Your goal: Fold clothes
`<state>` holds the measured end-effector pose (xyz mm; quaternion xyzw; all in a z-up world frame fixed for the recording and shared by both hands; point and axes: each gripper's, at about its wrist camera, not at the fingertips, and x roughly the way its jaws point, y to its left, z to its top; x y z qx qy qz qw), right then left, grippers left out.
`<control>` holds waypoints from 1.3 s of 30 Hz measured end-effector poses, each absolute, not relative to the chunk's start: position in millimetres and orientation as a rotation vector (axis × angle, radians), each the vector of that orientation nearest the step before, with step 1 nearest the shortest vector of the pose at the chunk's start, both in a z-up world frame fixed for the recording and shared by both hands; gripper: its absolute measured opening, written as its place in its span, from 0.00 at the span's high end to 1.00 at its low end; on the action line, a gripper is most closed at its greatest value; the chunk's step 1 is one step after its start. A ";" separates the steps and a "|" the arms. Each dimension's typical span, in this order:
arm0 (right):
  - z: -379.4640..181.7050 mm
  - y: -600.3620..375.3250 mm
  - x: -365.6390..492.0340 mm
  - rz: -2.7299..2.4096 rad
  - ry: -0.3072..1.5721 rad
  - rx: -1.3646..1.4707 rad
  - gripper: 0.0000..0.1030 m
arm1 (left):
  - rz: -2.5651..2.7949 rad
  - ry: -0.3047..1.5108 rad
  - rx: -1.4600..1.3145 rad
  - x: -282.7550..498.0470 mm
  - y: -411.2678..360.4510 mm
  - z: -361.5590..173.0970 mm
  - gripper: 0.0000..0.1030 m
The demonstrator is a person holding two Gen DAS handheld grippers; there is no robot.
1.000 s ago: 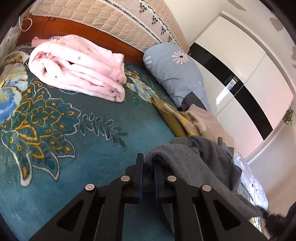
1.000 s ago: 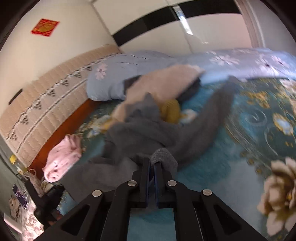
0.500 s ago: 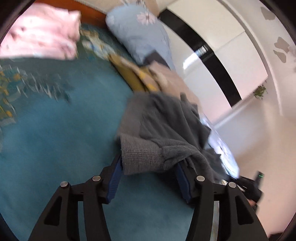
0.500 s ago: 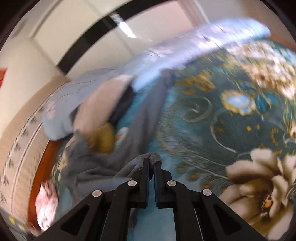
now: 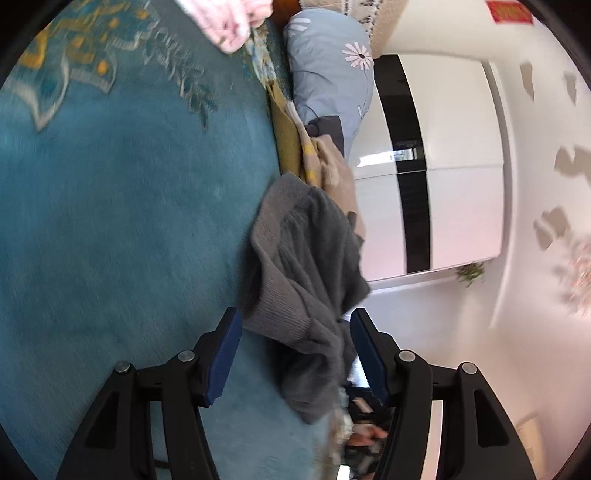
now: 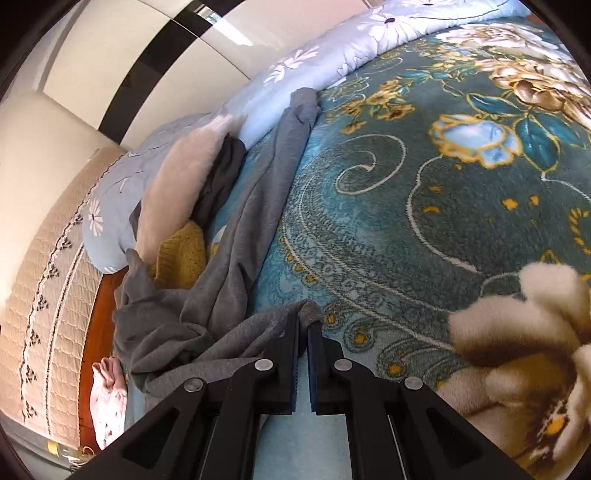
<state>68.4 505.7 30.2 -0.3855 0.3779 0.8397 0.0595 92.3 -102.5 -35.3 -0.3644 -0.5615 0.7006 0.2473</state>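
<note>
Two views, left wrist first. My left gripper (image 5: 295, 354) had a grey sweater (image 5: 306, 266) hem pinched a second ago; now its jaws are opening, wide, and the ribbed hem lies loose between the blue pads (image 5: 223, 354), neither pressing it. So that corner is let go onto the teal floral blanket (image 5: 122, 236), probably the laying-out step before any fold. Beyond the sweater: a mustard knit (image 5: 286, 144), a beige garment (image 5: 338, 173), a blue daisy pillow (image 5: 332, 74), pink clothing (image 5: 229, 26) at top. The pile touches the sweater's far edge and may crowd the spreading.

Right wrist: right gripper (image 6: 303, 325) stays clamped narrow on a grey hem, as before, now low over the blanket. One sleeve (image 6: 280, 177) trails away toward the blue quilt (image 6: 332, 55). The body is still bunched, partly overlapping the mustard knit.
</note>
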 end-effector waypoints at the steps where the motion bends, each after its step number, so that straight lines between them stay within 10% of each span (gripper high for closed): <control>1: 28.9 506.3 67.2 2.539 1.155 -1.174 0.95 | 1.866 -1.573 -0.991 95.0 -101.5 -38.5 0.39; 14: 27.2 500.8 64.1 2.556 1.175 -1.205 0.93 | 1.708 -1.801 -1.055 46.6 -57.6 -38.3 0.34; 17: 27.6 501.7 63.6 2.562 1.183 -1.205 0.93 | 1.883 -1.735 -1.178 36.2 -54.9 -28.4 0.79; 26: 41.2 470.6 55.9 2.776 1.262 -1.271 0.92 | 2.734 -1.118 -0.611 72.8 -75.2 76.6 0.85; 34: 57.3 409.0 52.2 2.992 0.859 -1.433 0.91 | 2.394 -1.661 -0.925 54.6 -127.6 -6.5 0.84; 37: 63.6 425.9 59.0 2.981 0.932 -1.381 0.81 | 2.443 -1.561 -0.944 50.2 -122.2 5.2 0.84; 39: 67.3 444.9 66.6 2.955 1.006 -1.292 0.51 | 2.446 -1.509 -0.962 49.6 -114.1 1.8 0.84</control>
